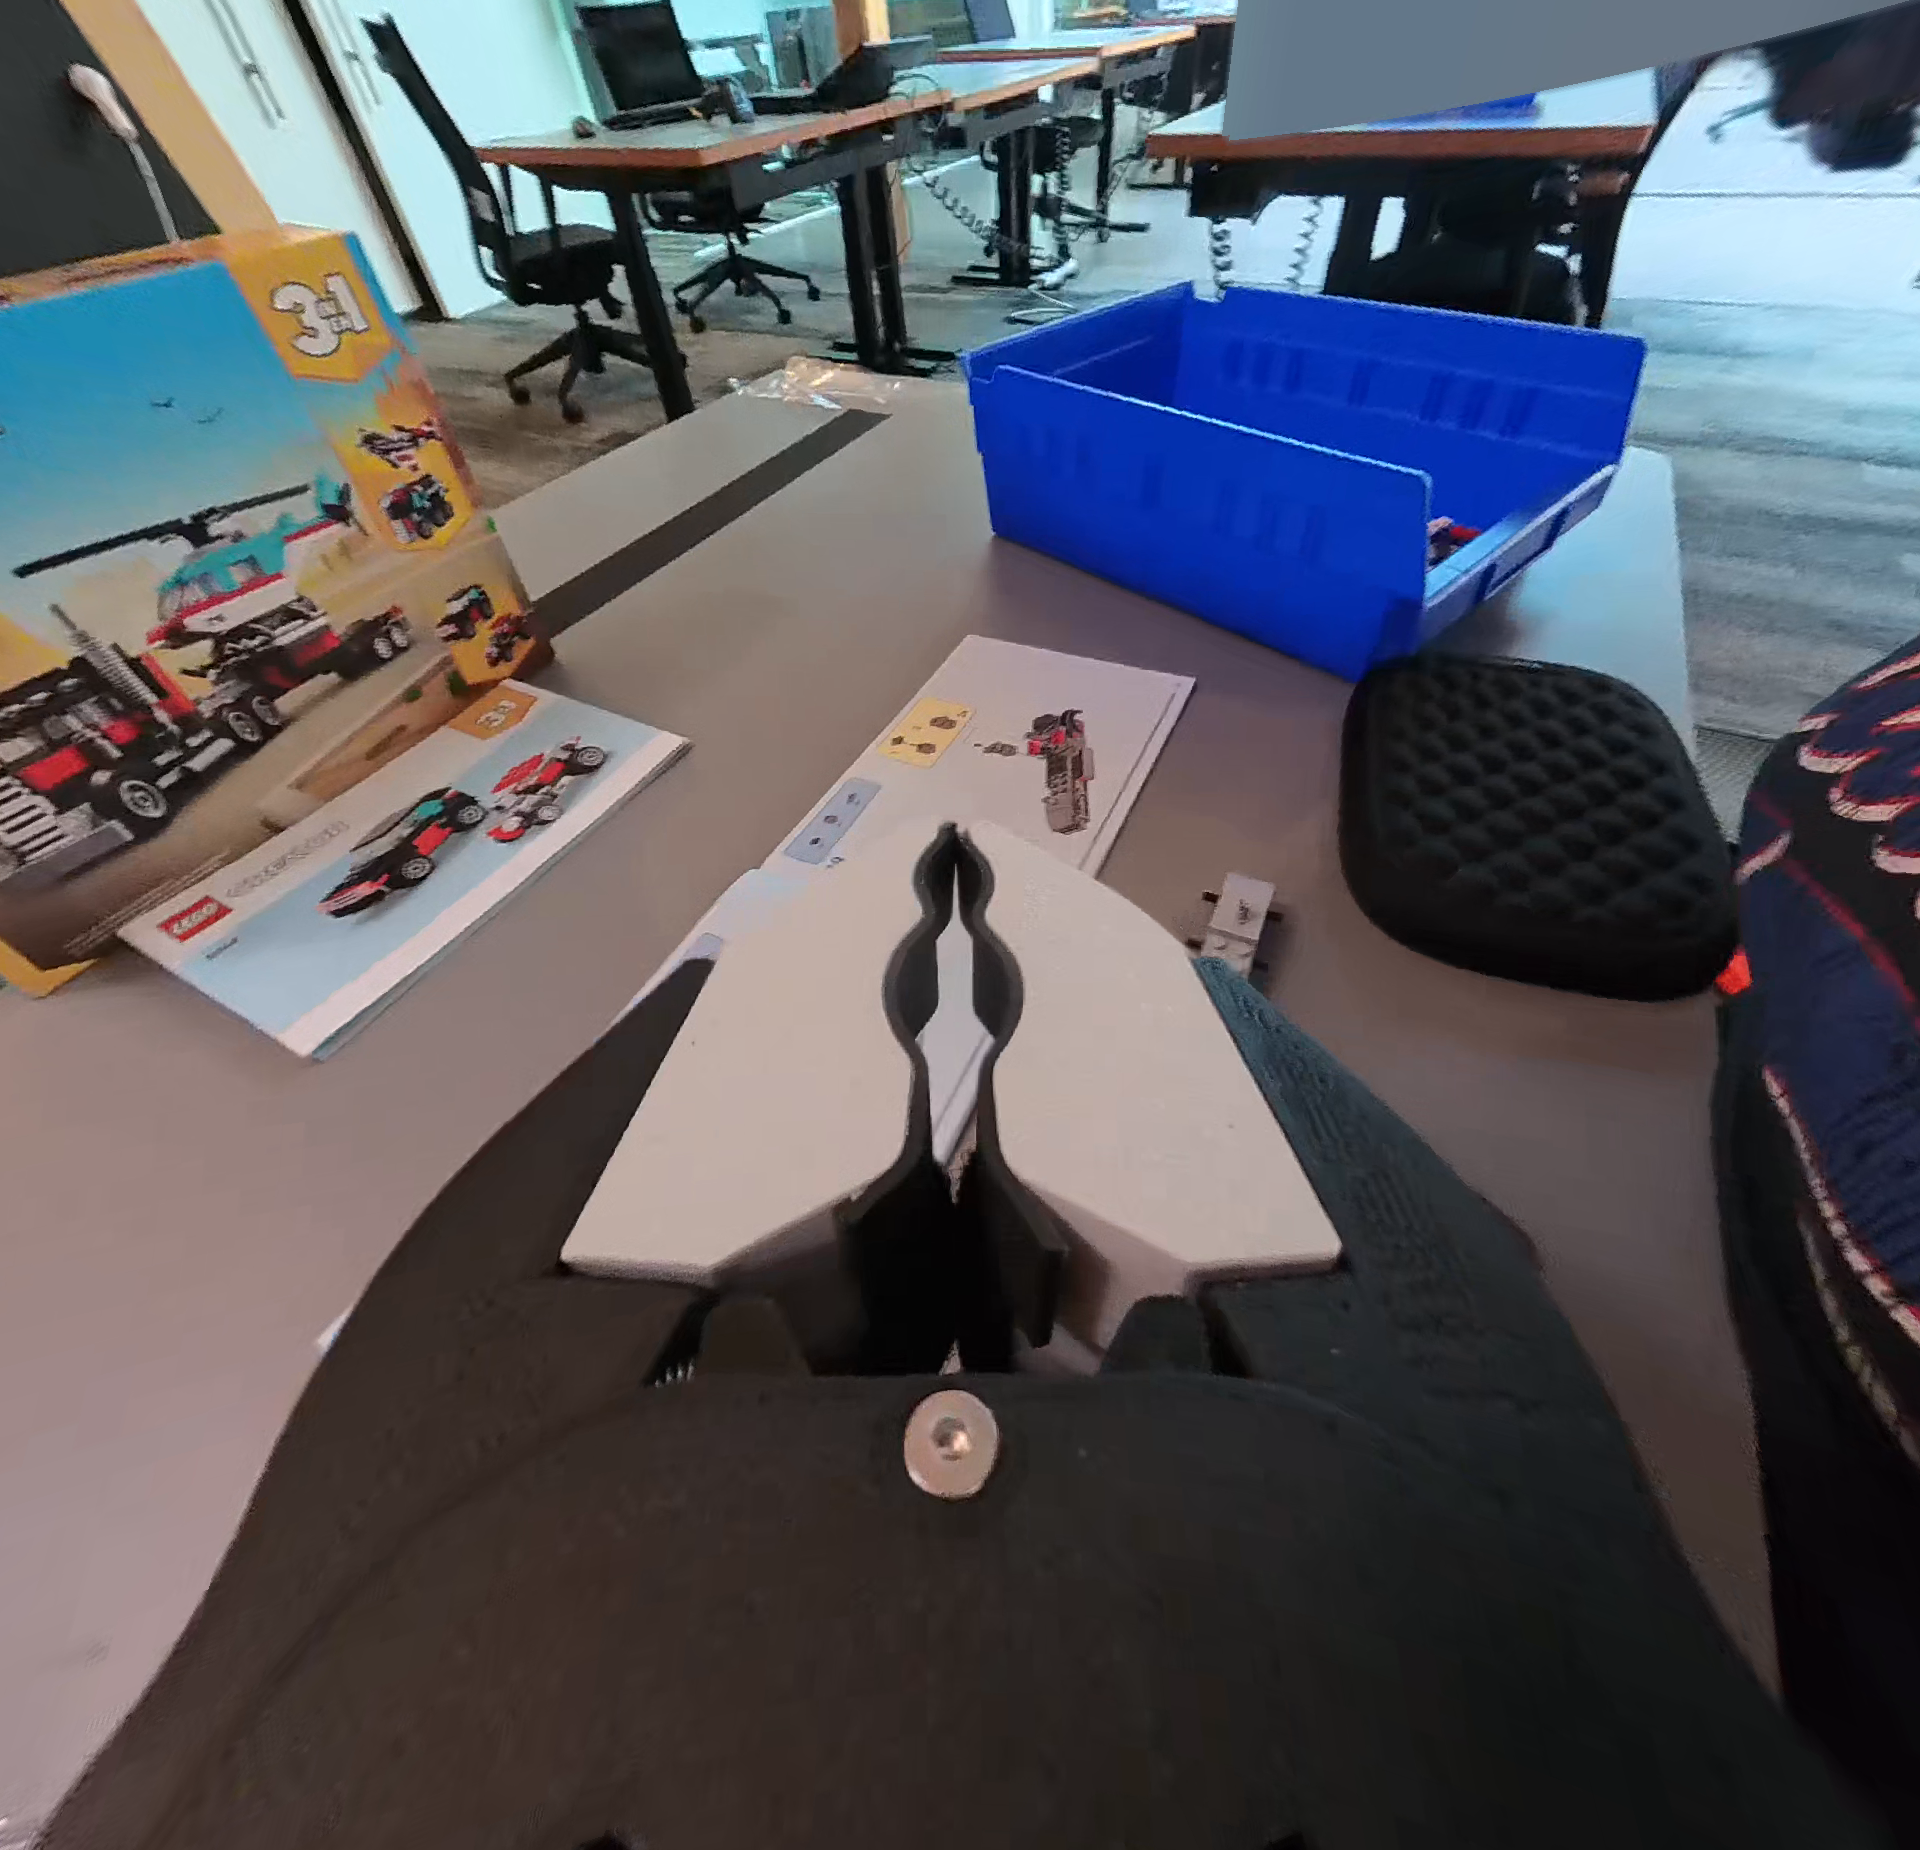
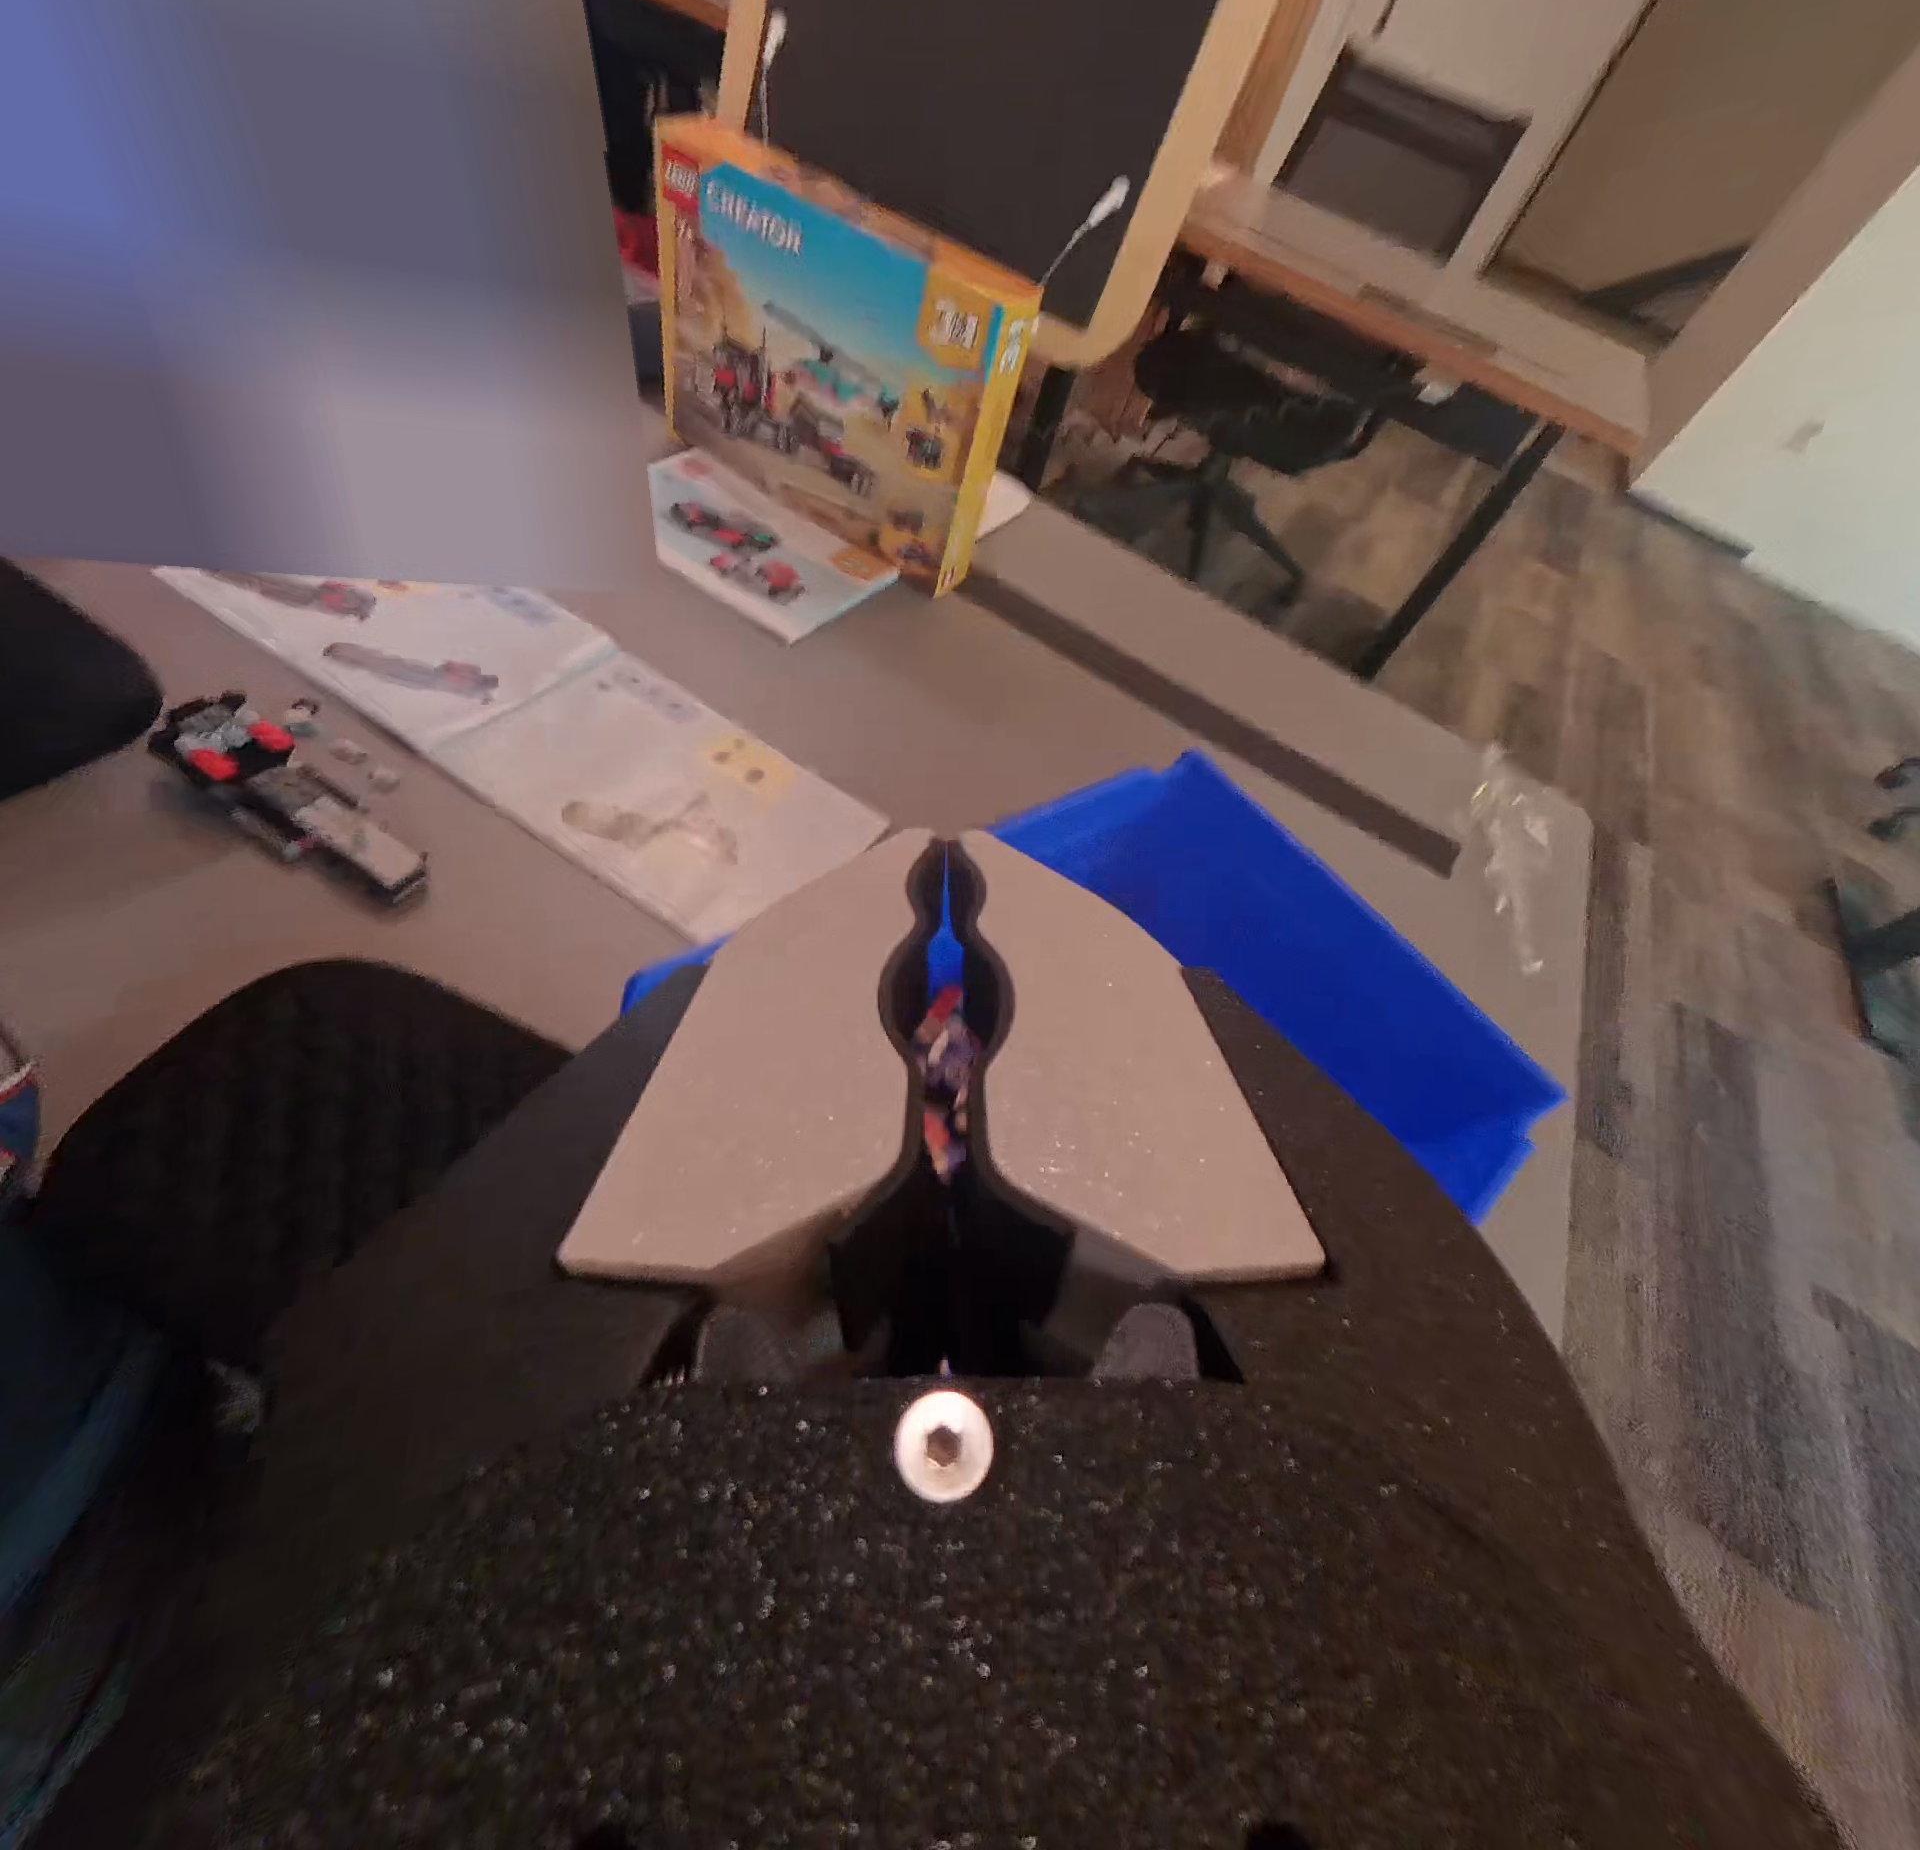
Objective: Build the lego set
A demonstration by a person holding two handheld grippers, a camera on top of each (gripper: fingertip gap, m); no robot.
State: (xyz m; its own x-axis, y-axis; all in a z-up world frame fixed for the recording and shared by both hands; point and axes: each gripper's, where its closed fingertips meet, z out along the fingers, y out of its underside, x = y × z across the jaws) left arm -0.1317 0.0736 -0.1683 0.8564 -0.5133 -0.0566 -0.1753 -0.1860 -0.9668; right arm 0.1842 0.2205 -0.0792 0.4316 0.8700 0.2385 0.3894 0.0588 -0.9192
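My left gripper (image 1: 958,839) is shut and empty, held above the open instruction booklet (image 1: 1029,740) on the grey table. A small grey lego assembly (image 1: 1238,917) lies just right of its fingers. My right gripper (image 2: 943,846) is shut and empty, hovering over the blue bin (image 2: 1278,948); loose bricks (image 2: 940,1062) in the bin show through the gap between its fingers. The partly built black, grey and red lego truck (image 2: 281,792) lies on the table at the left of the right wrist view, next to the open booklet (image 2: 582,751).
The lego box (image 1: 208,553) stands at the left with a second closed booklet (image 1: 416,855) in front of it; the box also shows in the right wrist view (image 2: 831,366). A black padded cushion (image 1: 1527,824) lies beside the blue bin (image 1: 1299,460). A person's patterned sleeve (image 1: 1839,969) is at the right. A clear plastic bag (image 2: 1507,834) lies near the table edge. Across from one pair of fingers to the other is roughly 35 cm. Between my left fingertips and the small grey lego assembly (image 1: 1238,917) there is roughly 15 cm. Look for it in the right wrist view (image 2: 363,837) too.
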